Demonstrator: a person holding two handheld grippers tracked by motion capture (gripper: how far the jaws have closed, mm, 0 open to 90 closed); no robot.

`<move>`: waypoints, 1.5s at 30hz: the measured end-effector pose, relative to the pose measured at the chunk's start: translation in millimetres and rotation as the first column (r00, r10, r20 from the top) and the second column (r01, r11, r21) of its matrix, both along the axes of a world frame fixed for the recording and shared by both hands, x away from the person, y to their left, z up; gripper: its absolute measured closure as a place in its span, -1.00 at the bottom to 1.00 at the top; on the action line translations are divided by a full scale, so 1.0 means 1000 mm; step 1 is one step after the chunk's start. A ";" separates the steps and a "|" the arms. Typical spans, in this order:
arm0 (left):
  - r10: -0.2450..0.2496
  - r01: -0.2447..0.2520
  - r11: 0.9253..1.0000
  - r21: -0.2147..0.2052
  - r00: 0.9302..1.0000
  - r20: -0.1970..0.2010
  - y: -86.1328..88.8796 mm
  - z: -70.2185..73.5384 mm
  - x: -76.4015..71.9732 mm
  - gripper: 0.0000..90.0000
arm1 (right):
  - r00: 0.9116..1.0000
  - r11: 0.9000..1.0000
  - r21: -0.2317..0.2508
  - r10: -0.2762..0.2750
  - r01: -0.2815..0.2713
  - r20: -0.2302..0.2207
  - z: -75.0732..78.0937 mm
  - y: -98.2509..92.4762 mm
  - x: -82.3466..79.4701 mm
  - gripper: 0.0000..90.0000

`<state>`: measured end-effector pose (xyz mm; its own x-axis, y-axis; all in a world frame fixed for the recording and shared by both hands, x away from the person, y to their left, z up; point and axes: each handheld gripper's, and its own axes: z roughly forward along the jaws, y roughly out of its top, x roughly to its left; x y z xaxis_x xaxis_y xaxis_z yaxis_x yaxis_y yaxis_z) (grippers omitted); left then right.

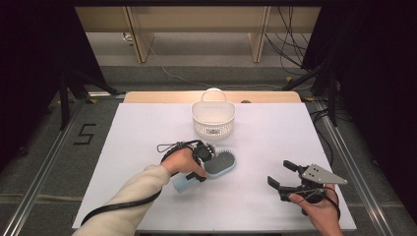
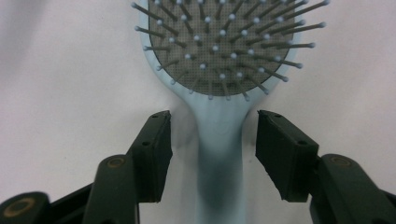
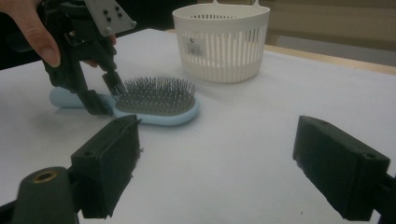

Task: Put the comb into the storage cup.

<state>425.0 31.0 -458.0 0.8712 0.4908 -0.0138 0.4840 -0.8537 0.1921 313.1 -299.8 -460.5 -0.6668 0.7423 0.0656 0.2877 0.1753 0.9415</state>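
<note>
Left hand-held gripper [image 2: 212, 135]: held over the middle of the desk [image 1: 147, 128], jaws pointing down at the neck of the hairbrush. The two black pads stand either side of the pale blue handle, each with a slim gap of desk showing between pad and handle; not pressing, so open around it. In the right gripper view the same left hand-held gripper [image 3: 100, 91] straddles the brush just behind the bristle pad, with the person's left hand [image 3: 32, 28] wrapped round its body.

Hairbrush [image 1: 219, 164]: pale blue, oval head, grey cushion with light-tipped bristles facing up. Lies flat near the desk's centre, handle end toward the near left corner, head toward the far right. The left gripper view shows the head [image 2: 219, 42] at the top and the handle running down between the jaws.

Basket [image 1: 213, 118]: white, slotted walls, loop handle on the far rim. Stands upright near the middle of the far edge, apart from the brush head.

Right hand-held gripper [image 1: 285, 174]: held near the near right corner of the desk in the person's right hand [image 1: 319, 209], grey three-cornered plate on top. Jaws spread wide with bare desk between them, facing the brush and basket; well apart from both.

Desk: white surface, wooden strip showing along the far edge.
</note>
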 end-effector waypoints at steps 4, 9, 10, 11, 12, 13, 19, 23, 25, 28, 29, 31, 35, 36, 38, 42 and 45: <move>0.005 -0.005 1.000 0.003 1.000 -0.002 -0.001 -0.001 0.001 0.11 | 1.000 1.000 0.001 0.001 -0.001 -0.001 0.000 0.000 0.000 -0.65; 0.015 -0.015 1.000 0.018 1.000 -0.003 -0.003 0.000 0.002 0.17 | 1.000 1.000 0.000 0.001 -0.001 -0.001 0.000 0.000 0.000 -0.65; 0.013 -0.013 1.000 0.022 1.000 -0.002 -0.003 0.000 0.002 0.18 | 1.000 1.000 0.000 0.001 -0.001 -0.001 0.000 0.000 0.000 -0.65; 0.015 -0.014 1.000 0.026 1.000 -0.002 -0.004 0.000 0.002 0.19 | 1.000 1.000 0.000 0.001 -0.001 -0.001 0.000 0.000 0.000 -0.65; 0.018 -0.018 0.999 0.026 1.000 -0.003 -0.004 0.000 0.001 0.22 | 1.000 1.000 0.000 0.001 -0.001 -0.001 0.000 0.000 0.000 -0.65; 0.020 -0.019 0.999 0.029 1.000 -0.005 -0.004 0.000 0.001 0.22 | 1.000 1.000 0.000 0.001 -0.001 -0.001 0.000 0.000 0.000 -0.65; 0.046 -0.046 0.999 0.027 0.999 -0.010 -0.006 0.000 -0.002 0.50 | 1.000 1.000 -0.001 0.001 -0.001 -0.001 0.000 0.000 0.000 -0.65; 0.051 -0.051 0.998 0.023 0.999 -0.006 -0.005 0.000 -0.003 0.51 | 1.000 1.000 -0.001 0.001 -0.001 -0.001 0.000 0.000 0.000 -0.65; 0.050 -0.050 0.999 0.020 0.999 -0.002 -0.005 0.000 -0.003 0.52 | 1.000 1.000 -0.001 0.001 -0.001 -0.001 0.000 0.000 0.000 -0.65; 0.050 -0.050 0.998 0.023 0.999 0.003 -0.006 0.000 -0.004 0.53 | 1.000 1.000 -0.001 0.001 -0.001 -0.001 0.000 0.000 0.000 -0.65; 0.048 -0.048 0.999 0.024 0.999 0.002 -0.006 0.000 -0.004 0.53 | 1.000 1.000 -0.001 0.001 -0.001 -0.001 0.000 0.000 0.000 -0.65; 0.047 -0.047 0.999 0.026 0.999 0.003 -0.006 0.000 -0.004 0.53 | 1.000 1.000 -0.001 0.001 -0.001 -0.002 0.000 0.000 0.000 -0.65; 0.047 -0.047 0.999 0.025 0.999 0.005 -0.006 0.000 -0.005 0.54 | 1.000 1.000 -0.001 0.001 -0.001 -0.003 0.000 0.000 0.000 -0.65; 0.047 -0.047 0.999 0.024 0.999 0.007 -0.006 0.000 -0.005 0.54 | 1.000 1.000 -0.001 0.001 -0.001 -0.003 0.000 0.000 0.000 -0.65; 0.047 -0.047 0.999 0.020 0.999 0.007 -0.006 0.000 -0.005 0.54 | 1.000 1.000 0.001 0.000 0.000 -0.004 0.000 0.000 0.000 -0.65; 0.048 -0.048 0.999 0.012 0.999 0.002 -0.004 0.000 -0.004 0.54 | 1.000 1.000 0.000 0.000 0.000 -0.004 0.000 0.000 0.000 -0.65; 0.048 -0.048 0.999 0.004 0.999 0.003 -0.003 0.000 -0.004 0.54 | 1.000 1.000 0.004 -0.001 0.001 -0.002 0.000 0.000 0.000 -0.65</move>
<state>420.5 27.7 -457.7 0.8467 0.5321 -0.0087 0.5238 -0.8304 0.1901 313.2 -300.1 -460.6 -0.6656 0.7430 0.0704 0.2901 0.1706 0.9417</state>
